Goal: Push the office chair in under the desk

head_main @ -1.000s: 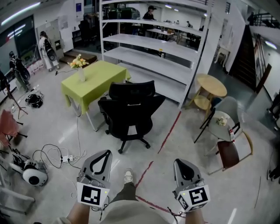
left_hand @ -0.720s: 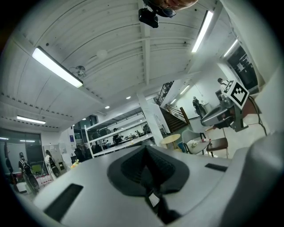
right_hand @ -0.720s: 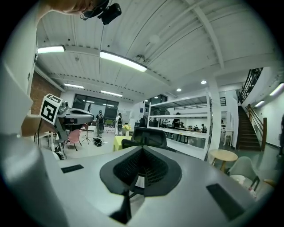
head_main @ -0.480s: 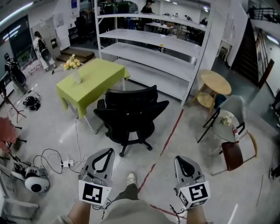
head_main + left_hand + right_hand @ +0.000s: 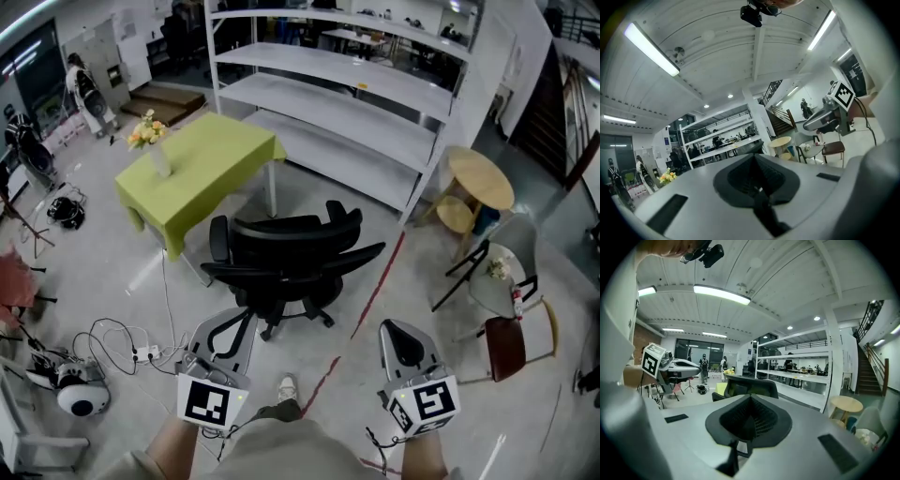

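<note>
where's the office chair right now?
Head view, centre: the office chair stands by the near end of the green desk, ahead of the left claw and right claw, left of the red floor line.

- The left hand-held gripper [image 5: 228, 319] points forward, roughly level, its jaws closed together on nothing.
- The right hand-held gripper [image 5: 397, 330] is alongside, tipped slightly down, jaws likewise closed and empty.

A workshop-like open hall: tall metal shelving [image 5: 356, 94], bare concrete floor [image 5: 122, 272], loose cables [image 5: 112, 333], scattered tables.
</note>
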The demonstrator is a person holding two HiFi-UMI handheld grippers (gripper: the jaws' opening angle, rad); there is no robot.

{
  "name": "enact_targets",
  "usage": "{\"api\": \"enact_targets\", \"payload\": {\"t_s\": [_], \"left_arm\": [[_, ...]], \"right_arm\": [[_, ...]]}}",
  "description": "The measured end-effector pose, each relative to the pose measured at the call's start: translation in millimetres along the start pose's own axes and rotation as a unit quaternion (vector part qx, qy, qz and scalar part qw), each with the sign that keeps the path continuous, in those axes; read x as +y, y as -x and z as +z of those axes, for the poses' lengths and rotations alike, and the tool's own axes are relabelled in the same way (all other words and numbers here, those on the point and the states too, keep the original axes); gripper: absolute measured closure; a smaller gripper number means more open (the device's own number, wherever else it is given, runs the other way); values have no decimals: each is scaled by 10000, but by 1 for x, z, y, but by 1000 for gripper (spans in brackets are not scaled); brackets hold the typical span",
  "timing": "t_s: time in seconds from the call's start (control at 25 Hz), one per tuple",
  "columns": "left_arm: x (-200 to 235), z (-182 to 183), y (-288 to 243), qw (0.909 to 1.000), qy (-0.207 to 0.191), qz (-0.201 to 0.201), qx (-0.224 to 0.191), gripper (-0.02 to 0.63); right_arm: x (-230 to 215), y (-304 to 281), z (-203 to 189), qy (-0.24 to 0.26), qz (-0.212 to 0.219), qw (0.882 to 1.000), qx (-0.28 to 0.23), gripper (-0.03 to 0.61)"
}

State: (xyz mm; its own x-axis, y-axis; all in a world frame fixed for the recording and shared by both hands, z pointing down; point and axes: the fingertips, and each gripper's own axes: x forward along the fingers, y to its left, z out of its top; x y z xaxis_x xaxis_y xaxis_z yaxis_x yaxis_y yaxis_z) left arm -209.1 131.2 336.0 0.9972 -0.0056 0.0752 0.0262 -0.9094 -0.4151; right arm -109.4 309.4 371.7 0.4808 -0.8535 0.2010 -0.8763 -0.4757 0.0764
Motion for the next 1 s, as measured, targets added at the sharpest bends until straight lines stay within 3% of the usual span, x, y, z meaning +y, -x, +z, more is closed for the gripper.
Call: {"api": "enact_targets", "payload": {"t_s": [0.4, 0.64, 0.84, 1.0], "left_arm": [[74, -44, -72, 9997, -48, -60, 221, 606], [83, -55, -96, 9993, 103, -170, 304, 606], [78, -56, -105, 9988, 135, -197, 429, 604], [72, -69, -104, 9964, 17, -190, 825, 492]], "right_arm": [[-28, -109, 20, 211, 223, 9993, 230, 572], [-49, -136, 18, 463, 294, 9973, 499, 572], [-56, -151, 8, 621, 664, 9935, 685, 567], [-57, -166, -2, 940, 1108, 9851, 916, 519]]}}
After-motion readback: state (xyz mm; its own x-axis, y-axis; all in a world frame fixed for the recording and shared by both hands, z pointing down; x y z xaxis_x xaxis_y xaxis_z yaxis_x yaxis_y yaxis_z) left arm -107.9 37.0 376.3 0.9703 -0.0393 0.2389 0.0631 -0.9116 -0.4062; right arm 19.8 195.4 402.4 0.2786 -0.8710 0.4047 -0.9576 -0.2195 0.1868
